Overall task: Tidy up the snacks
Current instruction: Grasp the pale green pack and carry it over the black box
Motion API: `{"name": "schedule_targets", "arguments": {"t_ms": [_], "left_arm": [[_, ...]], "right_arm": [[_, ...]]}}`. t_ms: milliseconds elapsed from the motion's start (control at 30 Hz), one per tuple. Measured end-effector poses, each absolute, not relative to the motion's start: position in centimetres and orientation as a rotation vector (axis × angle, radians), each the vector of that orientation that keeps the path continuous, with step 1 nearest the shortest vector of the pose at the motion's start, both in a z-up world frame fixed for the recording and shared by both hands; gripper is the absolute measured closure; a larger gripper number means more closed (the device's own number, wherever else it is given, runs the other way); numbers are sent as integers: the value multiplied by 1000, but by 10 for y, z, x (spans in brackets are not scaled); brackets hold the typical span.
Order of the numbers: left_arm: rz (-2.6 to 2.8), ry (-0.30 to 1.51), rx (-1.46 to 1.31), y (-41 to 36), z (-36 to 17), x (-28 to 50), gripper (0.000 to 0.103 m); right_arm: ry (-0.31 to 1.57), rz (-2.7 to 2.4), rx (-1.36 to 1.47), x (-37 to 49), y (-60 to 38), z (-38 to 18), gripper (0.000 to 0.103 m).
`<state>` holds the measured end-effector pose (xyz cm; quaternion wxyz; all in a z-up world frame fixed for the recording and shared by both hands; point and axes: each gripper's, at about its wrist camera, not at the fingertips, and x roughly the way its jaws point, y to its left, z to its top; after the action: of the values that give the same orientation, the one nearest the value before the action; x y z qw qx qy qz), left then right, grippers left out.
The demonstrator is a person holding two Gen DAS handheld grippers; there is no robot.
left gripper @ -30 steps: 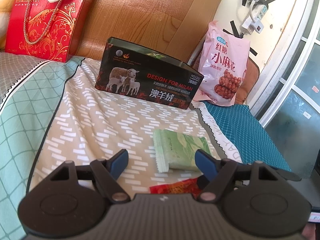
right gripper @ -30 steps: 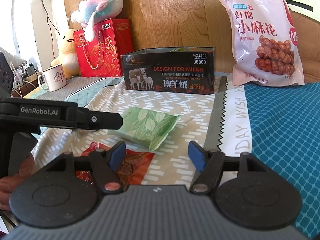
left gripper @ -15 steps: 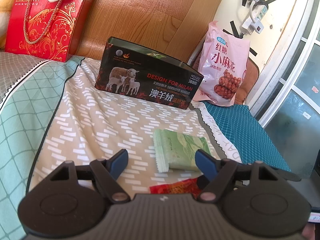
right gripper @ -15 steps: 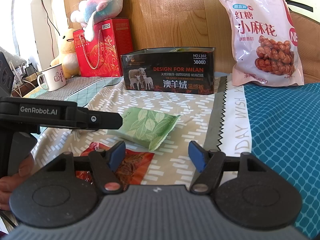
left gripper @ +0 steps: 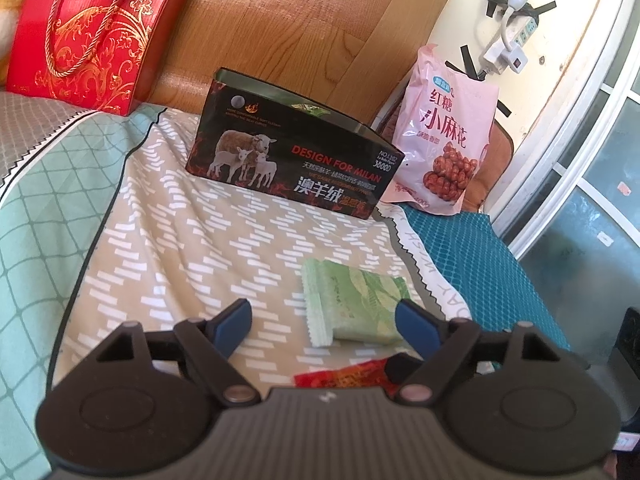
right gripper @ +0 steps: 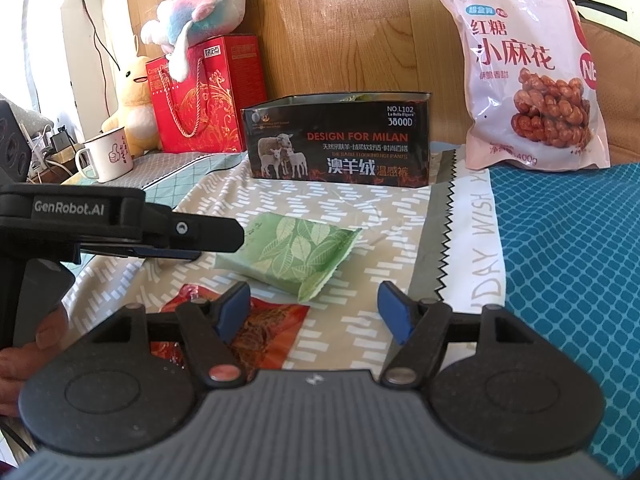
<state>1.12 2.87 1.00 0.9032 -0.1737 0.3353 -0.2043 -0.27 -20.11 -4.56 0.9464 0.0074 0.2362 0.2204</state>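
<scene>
Snack sorting barely begun, both tools spread and empty.
Green packet point(left gripper: 356, 304) and red packet point(right gripper: 256, 330) loose just ahead of left tool point(left gripper: 324, 322) and right tool point(right gripper: 314, 312); open tin point(right gripper: 340, 140) beyond.

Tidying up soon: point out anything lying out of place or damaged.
Two snack packets lie loose on the bedspread outside the black tin: a green packet, skewed, and a red packet. No spill or damage is visible.

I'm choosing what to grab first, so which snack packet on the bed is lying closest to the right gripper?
The red packet: it lies flat right under the right gripper, partly hidden by its left finger. The green leaf-print packet lies further ahead, and the pink bag stands at the back.
</scene>
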Motion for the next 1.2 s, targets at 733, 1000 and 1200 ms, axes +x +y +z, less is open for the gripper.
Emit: {"name": "schedule_targets", "arguments": {"t_ms": [733, 1000, 1200], "left_arm": [[-523, 786, -497, 52, 22, 35, 23], [-576, 887, -360, 13, 17, 69, 63], [-611, 715, -359, 11, 76, 97, 63]], "right_arm": [[486, 496, -36, 5, -192, -43, 30], [500, 509, -46, 19, -192, -39, 76], [304, 482, -18, 44, -203, 12, 77]]}}
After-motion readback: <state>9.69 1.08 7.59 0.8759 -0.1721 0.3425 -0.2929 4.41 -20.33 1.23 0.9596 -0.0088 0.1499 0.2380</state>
